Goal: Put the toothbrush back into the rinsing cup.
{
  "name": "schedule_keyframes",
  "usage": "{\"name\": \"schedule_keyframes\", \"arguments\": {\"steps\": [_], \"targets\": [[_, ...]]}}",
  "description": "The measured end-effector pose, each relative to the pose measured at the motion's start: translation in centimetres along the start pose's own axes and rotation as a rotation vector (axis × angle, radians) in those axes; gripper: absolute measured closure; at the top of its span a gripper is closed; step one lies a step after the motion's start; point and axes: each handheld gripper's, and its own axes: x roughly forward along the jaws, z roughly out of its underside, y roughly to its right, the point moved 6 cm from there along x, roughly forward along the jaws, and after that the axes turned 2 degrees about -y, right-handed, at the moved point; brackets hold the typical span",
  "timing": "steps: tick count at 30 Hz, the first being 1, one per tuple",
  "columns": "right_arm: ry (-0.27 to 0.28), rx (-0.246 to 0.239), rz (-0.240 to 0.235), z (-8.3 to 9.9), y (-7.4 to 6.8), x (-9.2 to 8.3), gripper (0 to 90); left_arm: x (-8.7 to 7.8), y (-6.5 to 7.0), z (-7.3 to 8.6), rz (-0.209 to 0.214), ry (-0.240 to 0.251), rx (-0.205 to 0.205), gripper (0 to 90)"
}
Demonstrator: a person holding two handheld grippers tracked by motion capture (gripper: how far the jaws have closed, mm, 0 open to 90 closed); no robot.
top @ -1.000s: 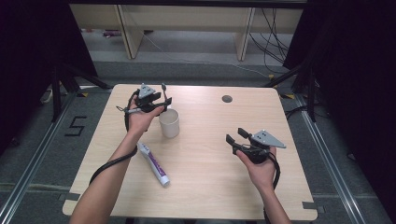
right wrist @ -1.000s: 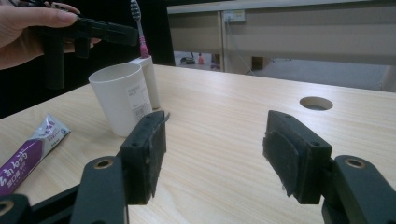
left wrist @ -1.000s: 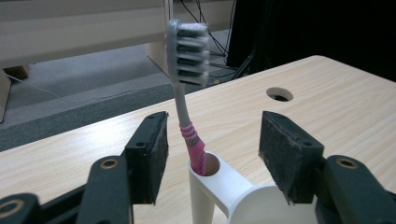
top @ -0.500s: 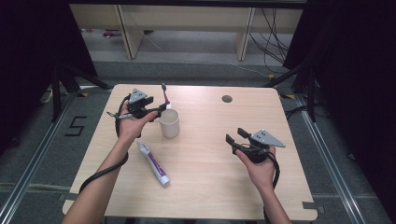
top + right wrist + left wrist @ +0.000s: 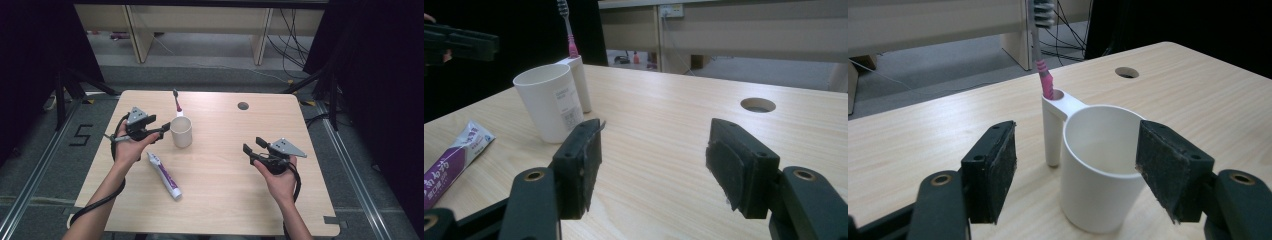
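A white cup (image 5: pixel 181 132) stands on the wooden table (image 5: pixel 225 205), and a pink and grey toothbrush (image 5: pixel 176 101) stands upright in the holder on its far side. My left gripper (image 5: pixel 161 131) hangs just left of the cup. It is open, its jaws have just been opening, and nothing is between the pads. In the left gripper view the cup (image 5: pixel 1098 180) and toothbrush (image 5: pixel 1040 55) stand just past the open left gripper (image 5: pixel 1078 134). My right gripper (image 5: pixel 251 148) is open and empty over the right half of the table. A purple and white toothpaste tube (image 5: pixel 165 175) lies near the left forearm.
A round cable hole (image 5: pixel 243 106) sits in the table's far right part. Bare wood lies between the cup and the right gripper. Beyond the far edge are table legs, cables and dark curtains.
My left gripper has drawn back from the toothbrush toward the near left and sunk beside the cup. The toothbrush stays upright in the holder. The right gripper has not moved.
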Motion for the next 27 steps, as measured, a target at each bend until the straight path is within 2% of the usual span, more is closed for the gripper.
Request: {"name": "schedule_keyframes", "arguments": {"steps": [1, 3, 4, 5, 7, 8, 9, 10, 11, 12, 15, 18, 19, 23, 25, 27], "targets": [[0.003, -0.027, 0.003, -0.1, 0.3, -0.1, 39.4, -0.6, 0.3, 0.6, 0.002, -0.015, 0.0, 32.7], [-0.008, -0.013, -0.001, 0.0, 0.4, -0.4, 39.5, -1.1, 0.6, 0.9, 0.001, -0.02, 0.012, 33.5], [-0.001, -0.036, 0.027, -0.1, 0.7, -0.6, 39.5, -1.3, 0.8, 1.0, 0.005, -0.019, -0.001, 33.8], [-0.002, 0.005, 0.022, 0.0, 0.5, -0.6, 39.5, -1.3, 0.8, 1.0, 0.005, -0.019, -0.001, 33.8], [0.002, -0.034, 0.034, -0.1, 1.0, -0.8, 39.5, -2.1, 1.2, 1.3, 0.003, -0.022, 0.016, 34.0], [0.002, -0.034, 0.034, -0.1, 1.0, -0.8, 39.5, -2.1, 1.2, 1.3, 0.003, -0.022, 0.016, 34.1], [0.009, -0.006, 0.035, -0.1, 0.8, -1.0, 39.5, -2.5, 1.5, 1.6, 0.001, -0.013, 0.006, 34.3], [0.003, -0.019, 0.031, -0.1, 0.9, -1.0, 39.5, -2.5, 1.5, 1.6, 0.001, -0.013, 0.006, 34.4], [0.0, -0.033, 0.038, -0.1, 1.0, -1.1, 39.5, -3.1, 1.7, 1.9, -0.005, -0.018, 0.031, 34.4], [-0.004, -0.016, 0.033, -0.1, 0.9, -1.2, 39.5, -3.1, 1.7, 1.9, -0.005, -0.018, 0.031, 34.3], [-0.013, -0.009, 0.027, -0.1, 0.9, -1.2, 39.4, -3.9, 2.3, 2.9, -0.013, -0.03, 0.024, 34.3], [-0.009, -0.02, 0.034, -0.2, 1.1, -1.2, 39.5, -4.3, 2.7, 3.8, -0.017, -0.047, 0.034, 33.9], [0.006, -0.022, 0.031, -0.3, 1.1, -1.2, 39.5, -4.5, 2.7, 4.1, -0.015, -0.051, 0.033, 33.7], [0.002, -0.012, 0.024, -0.2, 1.1, -1.2, 39.4, -5.0, 2.5, 4.8, -0.027, -0.062, 0.019, 33.4], [-0.006, -0.035, 0.041, -0.2, 1.3, -1.3, 39.4, -5.2, 2.5, 4.9, -0.026, -0.059, 0.014, 33.4], [-0.01, -0.031, 0.043, -0.2, 1.3, -1.3, 39.4, -5.4, 2.4, 5.0, -0.03, -0.065, 0.008, 33.3]]}}
